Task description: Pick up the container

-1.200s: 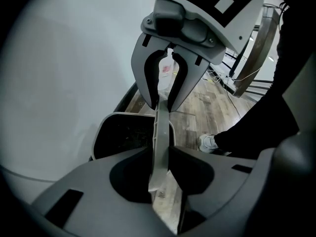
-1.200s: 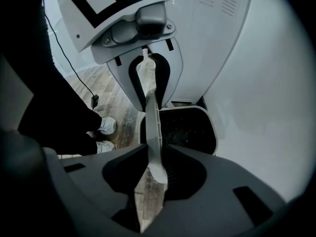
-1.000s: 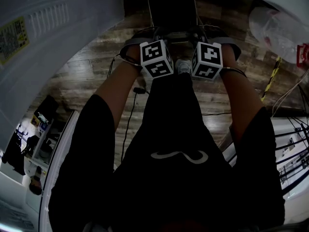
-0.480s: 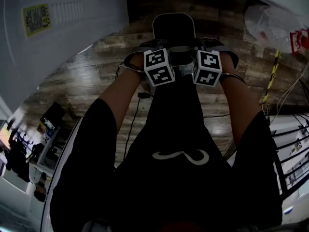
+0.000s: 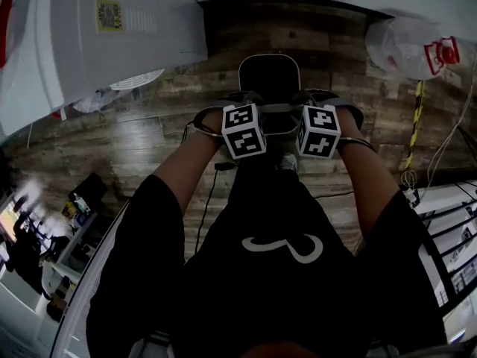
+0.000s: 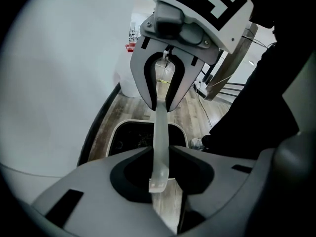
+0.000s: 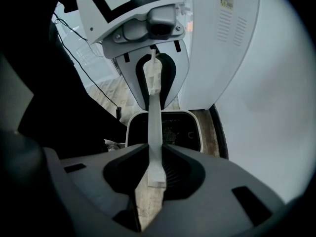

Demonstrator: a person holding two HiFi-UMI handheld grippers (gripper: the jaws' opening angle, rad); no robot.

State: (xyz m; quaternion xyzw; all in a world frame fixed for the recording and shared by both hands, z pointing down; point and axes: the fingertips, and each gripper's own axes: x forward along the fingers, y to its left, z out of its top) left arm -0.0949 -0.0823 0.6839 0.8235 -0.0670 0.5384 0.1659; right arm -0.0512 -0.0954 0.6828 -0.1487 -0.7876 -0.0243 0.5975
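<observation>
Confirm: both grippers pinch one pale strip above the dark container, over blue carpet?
Not carpet: the head view shows a wood-plank floor. The left gripper and right gripper pinch the pale strip above the container; the right's jaws have just been closing on it.

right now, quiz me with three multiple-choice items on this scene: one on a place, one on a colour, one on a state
1. In the head view, where is the container? A just beyond the marker cubes; B on a table at far left; C inside a cupboard.
2. Its inside looks: A red; B dark; C yellow.
3. The left claw is: A open and empty; B out of view; C shut on the handle strip.
Answers: A, its white rim shows just past the cubes; B, black within a white rim; C, the strip is pinched between the jaws.
</observation>
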